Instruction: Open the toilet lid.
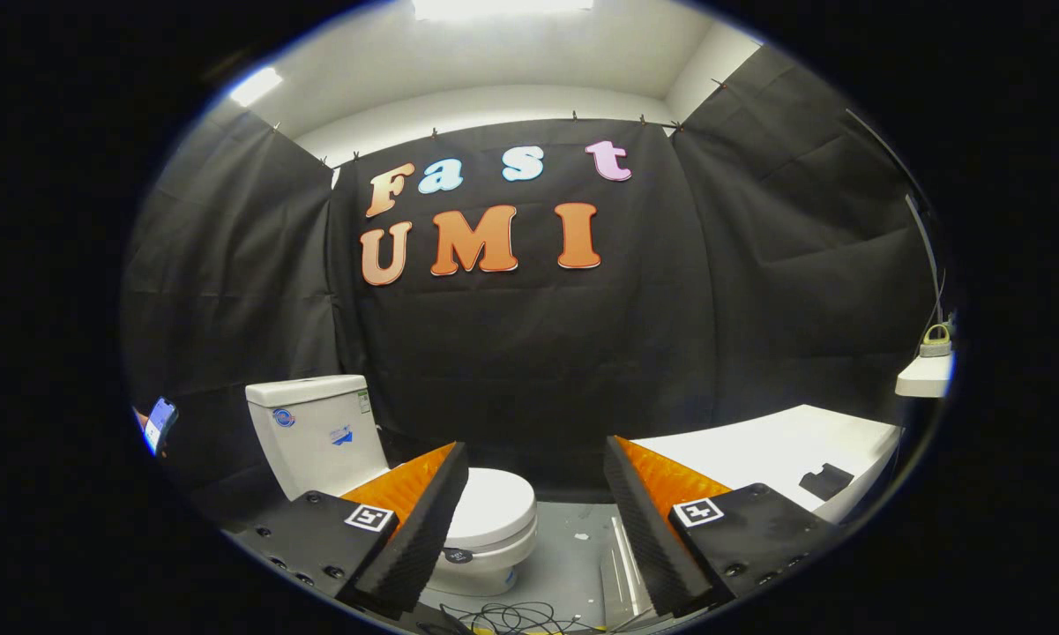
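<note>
Toilet lid down flat on the white bowl, just beyond the left finger and partly hidden behind it, with the tank further behind. Gripper hanging spread wide, holding nothing, well short of contact. Approach step, by the look of it; next move calls for dropping leftward to hook the lid's front edge. White counter past the right finger, cables on grey floor below.
</note>
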{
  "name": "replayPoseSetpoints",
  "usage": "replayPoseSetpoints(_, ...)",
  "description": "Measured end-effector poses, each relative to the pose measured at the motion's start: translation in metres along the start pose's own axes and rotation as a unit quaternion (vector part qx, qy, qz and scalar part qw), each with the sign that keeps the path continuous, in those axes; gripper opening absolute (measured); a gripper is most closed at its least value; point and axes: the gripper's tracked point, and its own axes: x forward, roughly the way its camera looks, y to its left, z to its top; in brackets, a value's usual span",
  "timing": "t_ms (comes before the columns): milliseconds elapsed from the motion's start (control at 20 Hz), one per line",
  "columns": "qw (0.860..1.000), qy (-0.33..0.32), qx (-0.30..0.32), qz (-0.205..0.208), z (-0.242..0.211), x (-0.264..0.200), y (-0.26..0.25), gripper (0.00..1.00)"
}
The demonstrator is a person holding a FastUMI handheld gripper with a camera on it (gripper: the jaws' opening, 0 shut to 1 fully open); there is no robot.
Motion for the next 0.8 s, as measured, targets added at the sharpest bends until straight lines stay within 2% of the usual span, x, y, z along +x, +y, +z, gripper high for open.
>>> replayPoseSetpoints(800, 1.000, 0.000, -0.002, 0.002, 0.0000, -0.0012, 0.0007, 0.99)
